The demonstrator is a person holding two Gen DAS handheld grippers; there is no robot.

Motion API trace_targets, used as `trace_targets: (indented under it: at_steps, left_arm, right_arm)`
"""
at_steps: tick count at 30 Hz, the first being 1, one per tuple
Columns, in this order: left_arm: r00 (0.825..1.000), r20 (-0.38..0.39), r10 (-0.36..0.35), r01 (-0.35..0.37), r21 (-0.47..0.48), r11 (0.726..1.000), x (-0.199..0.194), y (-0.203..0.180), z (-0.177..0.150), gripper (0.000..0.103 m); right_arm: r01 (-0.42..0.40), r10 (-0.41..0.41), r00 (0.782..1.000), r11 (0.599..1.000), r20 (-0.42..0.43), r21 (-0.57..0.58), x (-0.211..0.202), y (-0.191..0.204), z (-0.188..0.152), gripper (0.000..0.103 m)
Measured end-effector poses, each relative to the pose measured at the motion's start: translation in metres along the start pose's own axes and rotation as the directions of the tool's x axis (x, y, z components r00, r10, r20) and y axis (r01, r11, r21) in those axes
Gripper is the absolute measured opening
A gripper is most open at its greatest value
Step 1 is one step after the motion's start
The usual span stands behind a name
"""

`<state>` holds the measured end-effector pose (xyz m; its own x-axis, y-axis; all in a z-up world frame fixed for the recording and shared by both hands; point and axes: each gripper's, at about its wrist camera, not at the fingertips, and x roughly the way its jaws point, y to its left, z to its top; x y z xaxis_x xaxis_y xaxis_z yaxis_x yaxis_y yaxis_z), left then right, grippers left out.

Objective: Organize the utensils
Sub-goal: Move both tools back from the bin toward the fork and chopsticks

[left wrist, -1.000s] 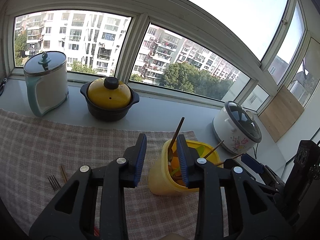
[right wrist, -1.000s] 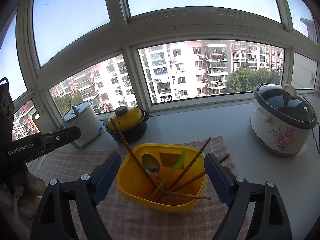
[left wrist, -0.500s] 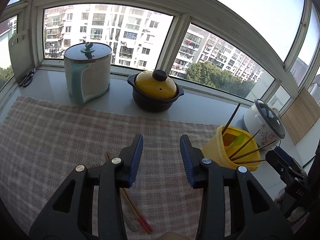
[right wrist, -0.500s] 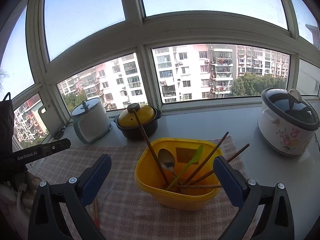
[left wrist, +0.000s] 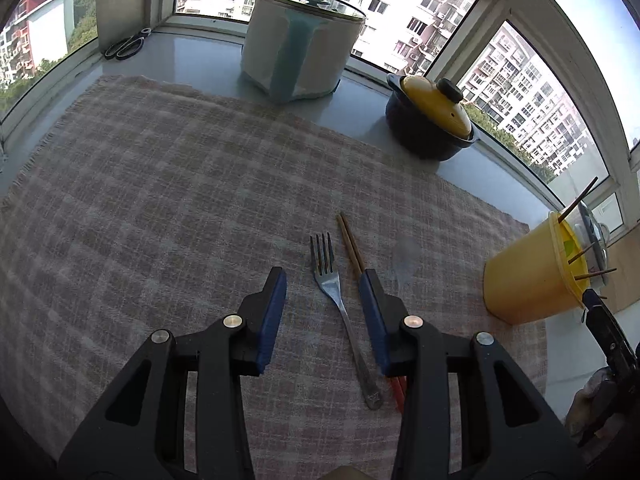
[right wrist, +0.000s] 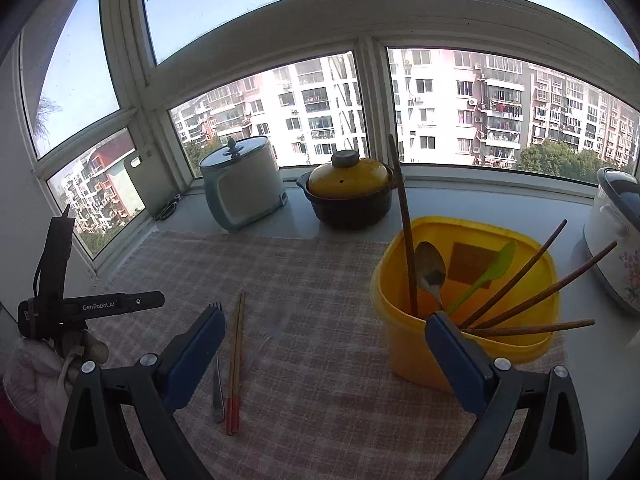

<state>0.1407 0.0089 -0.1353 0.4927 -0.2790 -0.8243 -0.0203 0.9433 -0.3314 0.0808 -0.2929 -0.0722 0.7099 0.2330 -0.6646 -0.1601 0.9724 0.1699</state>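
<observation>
The left gripper (left wrist: 323,280), jaws spread and empty, hangs over the fork (left wrist: 336,300) to lift it toward the yellow tub (left wrist: 528,280) at three o'clock, while the right gripper (right wrist: 324,328), closing slightly from wide, holds nothing.

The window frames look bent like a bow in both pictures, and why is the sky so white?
Left wrist view: the fisheye lens curves the window frame, corners go black, and the upper-right sky is blown out; the fork on the checked cloth stays sharp. Right wrist view: the same bowing, bright daylight outside, and the yellow container evenly lit.
</observation>
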Motion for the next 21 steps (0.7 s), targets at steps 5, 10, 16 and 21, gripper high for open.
trace_targets:
  at_steps: [5, 10, 16, 21]
  left_arm:
    - [0.998, -0.059, 0.001, 0.0, 0.009, 1.0, 0.015, 0.008, -0.015, 0.038]
    - [0.993, -0.118, -0.024, 0.027, 0.024, 0.999, 0.029, 0.004, -0.025, 0.038]
    - [0.985, -0.166, -0.041, 0.051, 0.058, 0.997, 0.046, -0.011, -0.032, 0.038]
    - [0.982, -0.187, -0.029, 0.043, 0.071, 0.997, 0.062, -0.021, -0.033, 0.03]
  right_arm:
    - [-0.06, 0.059, 0.992, 0.998, -0.113, -0.013, 0.027, 0.013, -0.01, 0.095]
    - [-0.094, 0.092, 0.976, 0.996, -0.198, -0.003, 0.049, 0.021, -0.02, 0.087]
    - [-0.099, 0.099, 0.96, 0.995, -0.261, 0.015, 0.066, 0.023, -0.033, 0.079]
    - [-0.093, 0.096, 0.955, 0.995, -0.281, 0.024, 0.072, 0.022, -0.039, 0.076]
